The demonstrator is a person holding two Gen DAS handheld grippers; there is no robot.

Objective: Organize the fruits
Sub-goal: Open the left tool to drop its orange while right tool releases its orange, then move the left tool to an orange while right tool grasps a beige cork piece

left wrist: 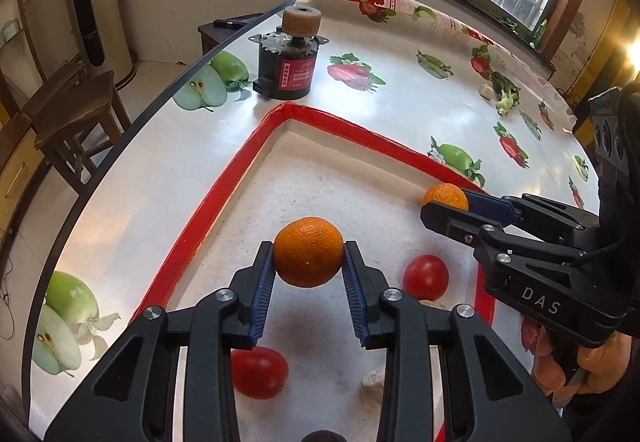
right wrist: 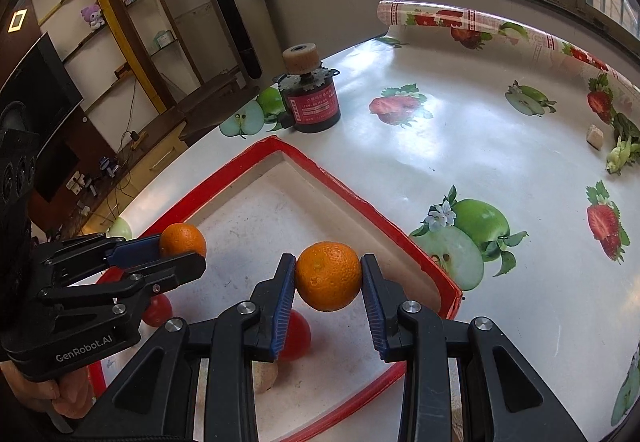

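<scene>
The left gripper (left wrist: 308, 257) is clamping an orange (left wrist: 308, 251) between its blue pads, holding it above the red-rimmed tray (left wrist: 224, 178). At three o'clock from it in the left view, the right gripper (left wrist: 440, 204) is squeezing a second orange (left wrist: 442, 195) near the tray's far rim.

In the right view, that second orange (right wrist: 328, 276) is sitting gripped between the right gripper's (right wrist: 328, 278) pads, over the tray (right wrist: 336, 182). The left gripper (right wrist: 182, 252) and its orange (right wrist: 182, 238) are showing at nine o'clock.

Two tomatoes (left wrist: 425, 277) are lying on the tray floor below the grippers, with a pale lump (left wrist: 374, 382) beside them.

At twelve o'clock beyond the tray, a motor (left wrist: 289, 62) is standing on the fruit-print table (left wrist: 400, 110). Some greens (left wrist: 506, 96) are lying at two o'clock.
</scene>
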